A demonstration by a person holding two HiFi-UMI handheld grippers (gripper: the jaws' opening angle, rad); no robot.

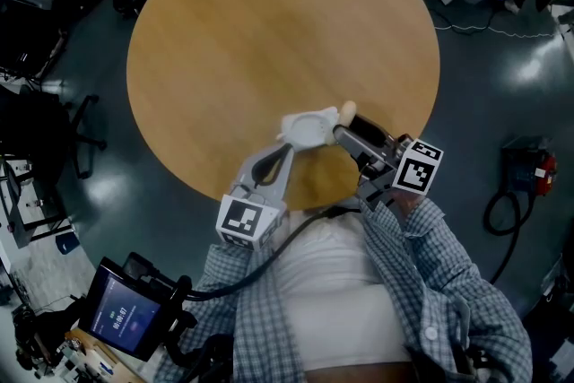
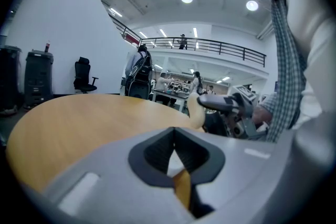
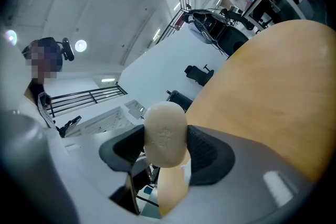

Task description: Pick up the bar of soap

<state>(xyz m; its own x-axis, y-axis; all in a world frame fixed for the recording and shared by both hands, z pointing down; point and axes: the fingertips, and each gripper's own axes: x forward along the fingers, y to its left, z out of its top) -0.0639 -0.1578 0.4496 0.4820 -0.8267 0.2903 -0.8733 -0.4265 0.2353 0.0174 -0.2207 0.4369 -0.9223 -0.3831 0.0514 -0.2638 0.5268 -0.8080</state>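
Bar of soap: pinched between my right claw pads, left claw pressed together empty; I'd squeeze evenly and lift slowly off the surface.

Round wooden table on glossy, perhaps concrete, dark floor.

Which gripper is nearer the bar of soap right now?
Right. The right gripper is shut on the bar of soap, which sits between its jaws. The left gripper is close beside it, with the soap just ahead and to its right.
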